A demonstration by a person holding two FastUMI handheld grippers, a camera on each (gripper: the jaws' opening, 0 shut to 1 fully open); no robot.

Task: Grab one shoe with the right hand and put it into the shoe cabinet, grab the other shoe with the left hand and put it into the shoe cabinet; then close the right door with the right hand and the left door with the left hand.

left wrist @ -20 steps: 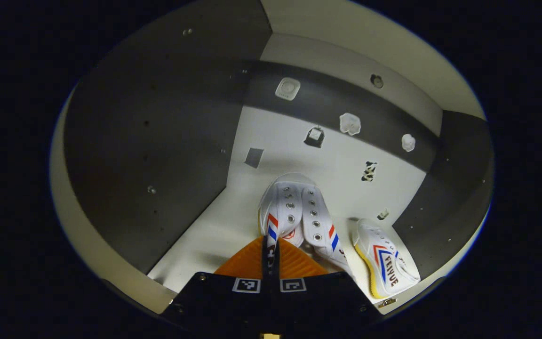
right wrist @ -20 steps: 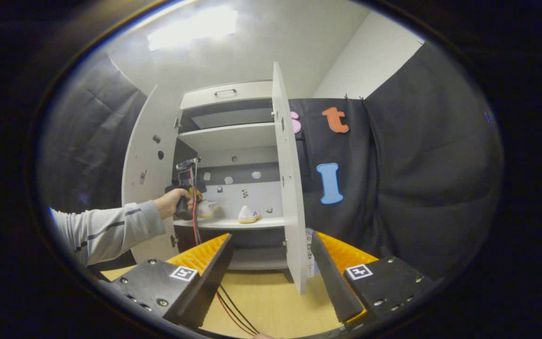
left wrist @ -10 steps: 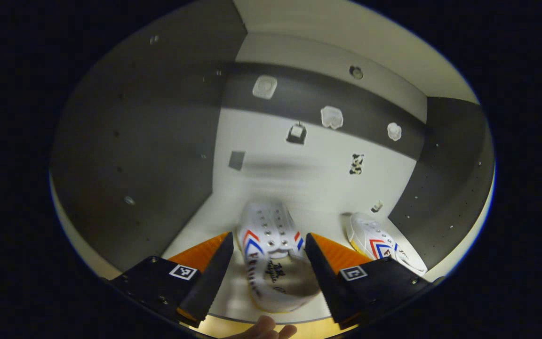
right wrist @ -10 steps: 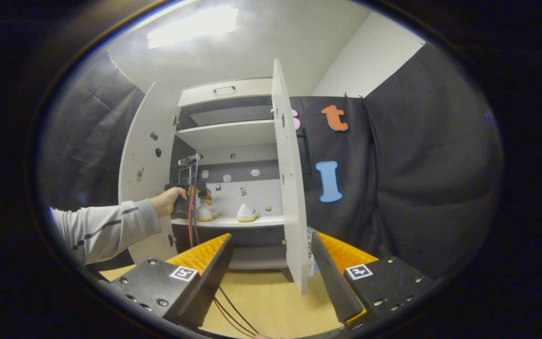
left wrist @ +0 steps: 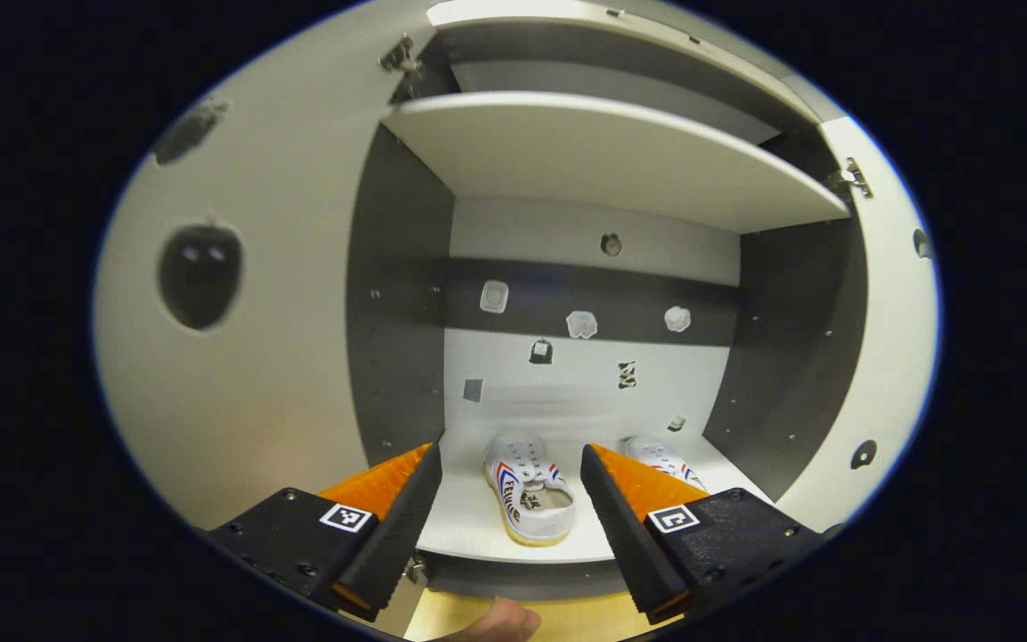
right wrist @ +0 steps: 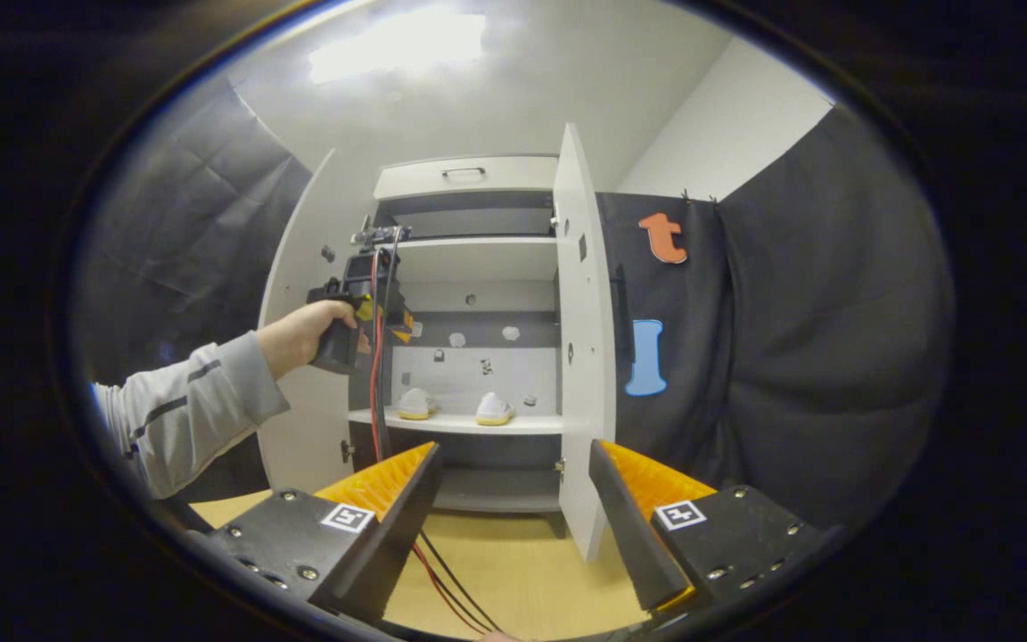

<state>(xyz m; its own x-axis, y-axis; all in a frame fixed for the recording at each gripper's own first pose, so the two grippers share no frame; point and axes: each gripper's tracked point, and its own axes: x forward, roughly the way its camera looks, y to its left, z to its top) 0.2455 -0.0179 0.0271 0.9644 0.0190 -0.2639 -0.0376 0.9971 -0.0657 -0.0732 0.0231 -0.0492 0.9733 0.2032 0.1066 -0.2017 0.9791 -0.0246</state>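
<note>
Since the earlier frames the left hand-held gripper (left wrist: 506, 499) has let go of its shoe and drawn back out of the shoe cabinet (right wrist: 469, 248), its fingers now spread and empty. Both shoes rest on the middle shelf (left wrist: 469, 535): the left shoe (left wrist: 529, 489) at twelve o'clock between the left fingers, the right shoe (left wrist: 661, 456) near it at about one o'clock. With stowing judged complete, door closing is next: the right hand-held gripper (right wrist: 513, 513), released and empty, has the right door (right wrist: 581, 357) edge-on at twelve to one o'clock and must push it shut, then the left door (left wrist: 237, 339).
</note>
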